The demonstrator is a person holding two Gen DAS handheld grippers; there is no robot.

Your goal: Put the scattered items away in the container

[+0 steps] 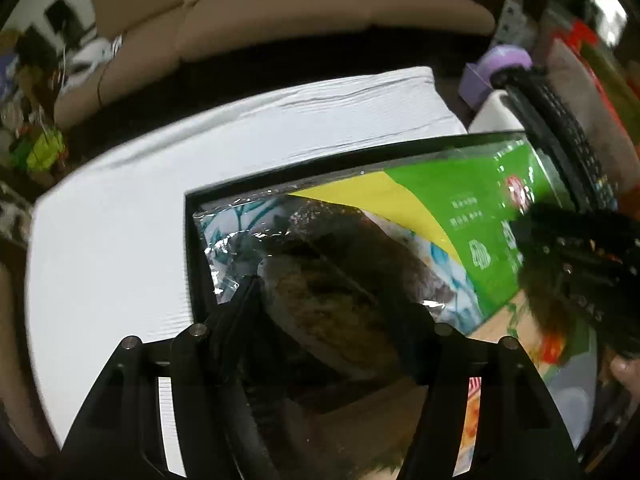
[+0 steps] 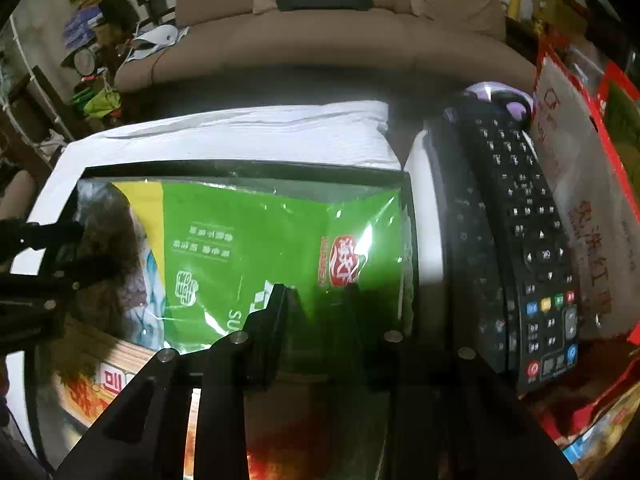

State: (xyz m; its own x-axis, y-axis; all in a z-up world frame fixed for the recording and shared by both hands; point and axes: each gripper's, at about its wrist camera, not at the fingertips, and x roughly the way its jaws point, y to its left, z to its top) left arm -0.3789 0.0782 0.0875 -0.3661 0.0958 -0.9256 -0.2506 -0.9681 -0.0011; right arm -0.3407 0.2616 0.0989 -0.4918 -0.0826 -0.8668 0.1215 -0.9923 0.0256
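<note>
A black container (image 1: 191, 248) stands on the white-clothed table (image 1: 120, 220). Inside it a green snack packet (image 2: 260, 240) lies against the far wall. A clear-wrapped brown pastry packet (image 1: 328, 280) rests beside it, on an orange-printed packet (image 2: 92, 380). My left gripper (image 1: 332, 296) points down into the container and is open, its fingers either side of the pastry packet. My right gripper (image 2: 318, 290) is open a little over the near edge of the green packet; the film covers its right finger.
Two black remote controls (image 2: 520, 240) lie on a white object just right of the container. A red-edged bag (image 2: 580, 200) and a purple item (image 2: 496, 96) are beyond them. A beige sofa (image 2: 320, 40) runs behind the table.
</note>
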